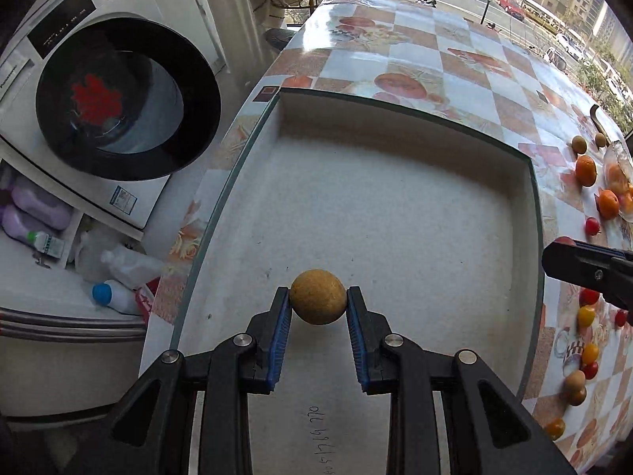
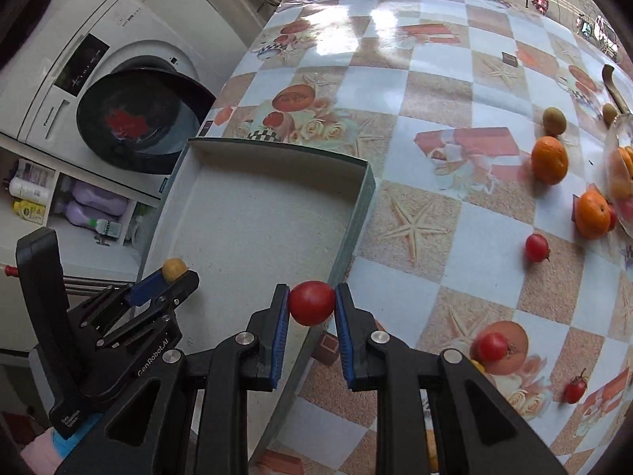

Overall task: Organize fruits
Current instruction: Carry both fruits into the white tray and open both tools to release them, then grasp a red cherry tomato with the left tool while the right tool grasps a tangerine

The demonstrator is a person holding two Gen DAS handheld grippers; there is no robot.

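Note:
My left gripper (image 1: 319, 301) is shut on a round tan-brown fruit (image 1: 318, 297) and holds it over the near part of a shallow white box (image 1: 395, 213). It also shows in the right wrist view (image 2: 174, 273) with the fruit (image 2: 174, 268). My right gripper (image 2: 311, 304) is shut on a red cherry tomato (image 2: 311, 303) above the box's right wall (image 2: 356, 213). Oranges (image 2: 549, 160) (image 2: 592, 214), red tomatoes (image 2: 536, 248) (image 2: 491, 347) and small brown fruits (image 2: 554, 120) lie loose on the table to the right.
The table wears a checkered fruit-print cloth (image 2: 415, 91). A glass bowl (image 2: 621, 166) with fruit stands at the far right. A washing machine (image 1: 118, 95) and shelves with bottles (image 1: 35, 213) are left of the table. More small tomatoes (image 1: 585, 316) lie right of the box.

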